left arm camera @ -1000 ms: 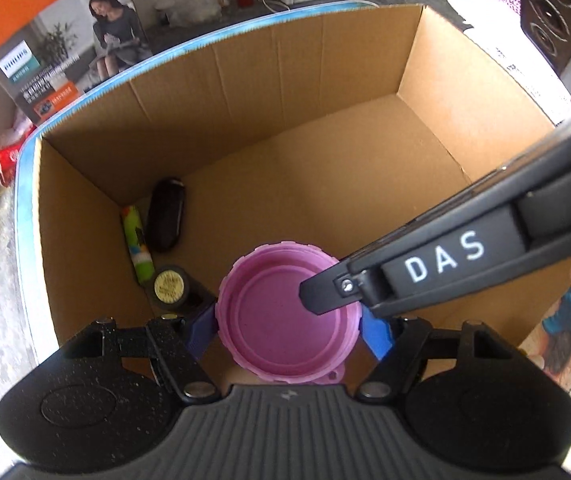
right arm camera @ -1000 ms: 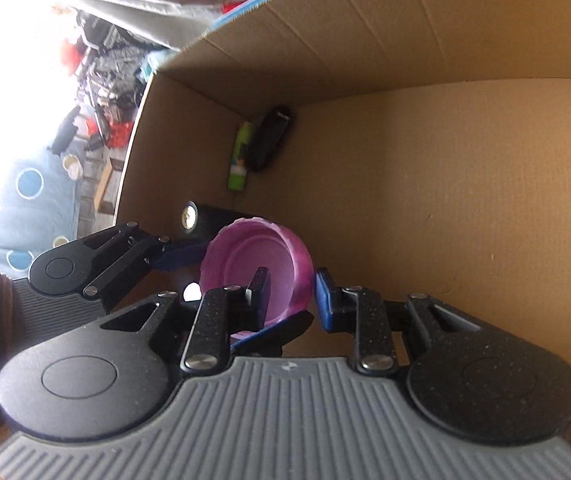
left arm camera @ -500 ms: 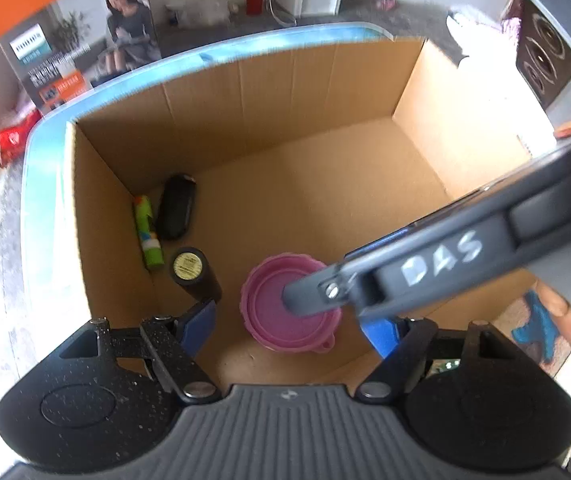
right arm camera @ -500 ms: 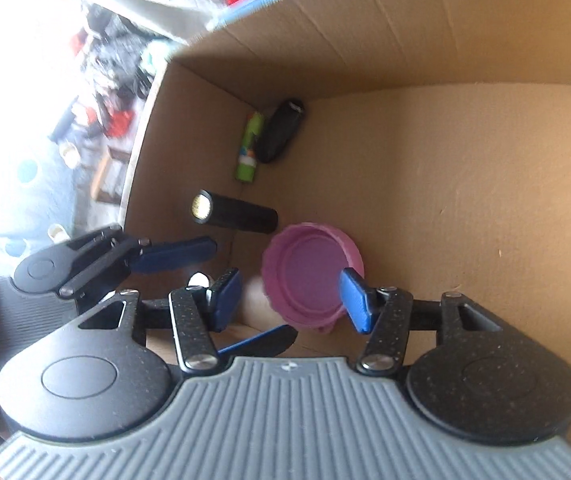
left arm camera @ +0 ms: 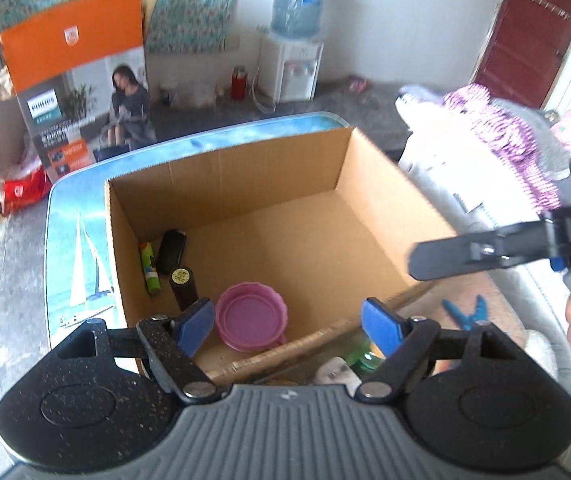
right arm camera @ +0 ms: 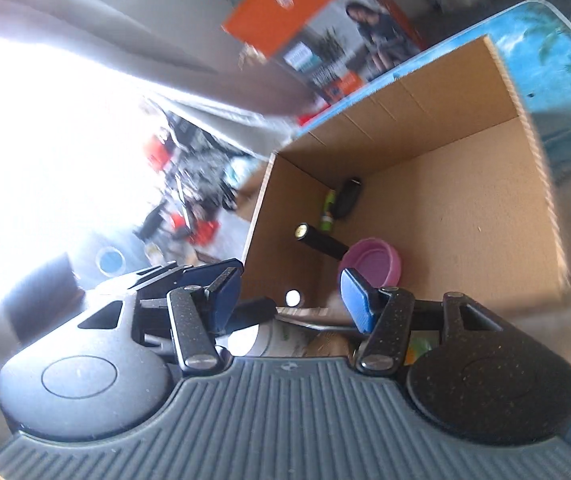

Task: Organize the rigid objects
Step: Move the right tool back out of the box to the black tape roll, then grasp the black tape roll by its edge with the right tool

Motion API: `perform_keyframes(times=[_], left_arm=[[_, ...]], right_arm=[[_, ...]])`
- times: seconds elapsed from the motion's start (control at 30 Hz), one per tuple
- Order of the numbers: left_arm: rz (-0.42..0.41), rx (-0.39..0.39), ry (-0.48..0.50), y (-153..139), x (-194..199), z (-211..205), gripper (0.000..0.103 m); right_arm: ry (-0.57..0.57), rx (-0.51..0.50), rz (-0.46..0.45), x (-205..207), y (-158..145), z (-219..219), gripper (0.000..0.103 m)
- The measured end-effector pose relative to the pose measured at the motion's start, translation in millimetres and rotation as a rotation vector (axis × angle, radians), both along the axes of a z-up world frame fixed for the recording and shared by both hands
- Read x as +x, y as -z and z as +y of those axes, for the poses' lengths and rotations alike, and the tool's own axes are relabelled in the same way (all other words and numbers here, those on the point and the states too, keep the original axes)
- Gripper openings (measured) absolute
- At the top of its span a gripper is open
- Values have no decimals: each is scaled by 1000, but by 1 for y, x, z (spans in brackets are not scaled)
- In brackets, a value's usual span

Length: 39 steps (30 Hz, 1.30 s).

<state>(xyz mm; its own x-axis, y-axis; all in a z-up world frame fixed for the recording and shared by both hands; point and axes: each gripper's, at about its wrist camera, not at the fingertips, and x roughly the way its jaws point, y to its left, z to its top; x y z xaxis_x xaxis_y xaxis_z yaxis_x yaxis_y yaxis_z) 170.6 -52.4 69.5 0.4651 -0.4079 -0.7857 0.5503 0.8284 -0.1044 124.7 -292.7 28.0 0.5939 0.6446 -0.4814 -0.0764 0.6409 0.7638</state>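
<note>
Pink bowl [left arm camera: 251, 315] resting on the floor of the cardboard box [left arm camera: 381, 196], near the front wall, free of both tools. Just left of it a black cylinder [left arm camera: 183, 286], a green tube [left arm camera: 150, 268] and a black case [left arm camera: 170, 246] toward the corner. Left gripper [left arm camera: 287, 326] above the front edge, jaws opening, nothing between them. Right gripper [right arm camera: 291, 292] released too, jaws apart and empty, held outside the box. Table [left arm camera: 73, 248] under the box.
</note>
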Motion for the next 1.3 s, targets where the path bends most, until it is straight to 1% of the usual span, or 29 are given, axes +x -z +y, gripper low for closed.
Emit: perform_keyframes(times=[0.1, 0.2, 0.3, 0.4, 0.47, 0.53, 0.6, 0.67, 0.7, 0.77, 0.83, 0.93, 1.0, 1.07, 1.13, 1.17, 1.23, 1.3], left_arm=[[-31, -28, 13, 1, -27, 5, 85], [-39, -49, 14, 11, -53, 9, 85], [-32, -48, 6, 30, -75, 9, 86], [-18, -19, 9, 57, -93, 3, 86], [-5, 3, 17, 74, -99, -4, 86], [6, 14, 24, 89, -101, -11, 86], [-2, 30, 33, 102, -105, -18, 86], [-9, 43, 46, 112, -109, -25, 86], [-1, 50, 50, 117, -109, -29, 85], [14, 48, 57, 125, -109, -34, 85], [14, 53, 69, 130, -110, -39, 83], [-11, 83, 89, 138, -111, -48, 77], [-33, 101, 103, 140, -113, -53, 73], [-44, 110, 111, 143, -114, -57, 70], [-40, 106, 117, 144, -112, -59, 68], [-39, 104, 119, 145, -111, -60, 68], [-42, 101, 126, 144, -110, -59, 67], [-37, 96, 131, 143, -111, -57, 64]], right_arm=[[40, 26, -35, -42, 3, -8, 58], [75, 35, -25, -76, 21, -10, 59], [113, 20, 12, -102, 45, -6, 59], [128, -32, 45, -120, 71, 3, 59], [130, -89, 63, -123, 87, 12, 59], [123, -140, 67, -122, 95, 21, 59], [115, -202, 57, -118, 100, 30, 59], [114, -287, 34, -114, 102, 39, 59], [112, -327, 25, -112, 103, 43, 59], [100, -371, 18, -106, 105, 49, 59], [87, -401, 13, -101, 106, 50, 58], [72, -440, 10, -96, 111, 53, 55], [64, -452, 13, -94, 115, 54, 50], [52, -452, 20, -91, 119, 54, 38], [45, -452, 33, -89, 122, 54, 33], [42, -454, 34, -88, 124, 54, 29], [35, -465, 29, -87, 124, 56, 26], [35, -467, 29, -87, 123, 58, 26]])
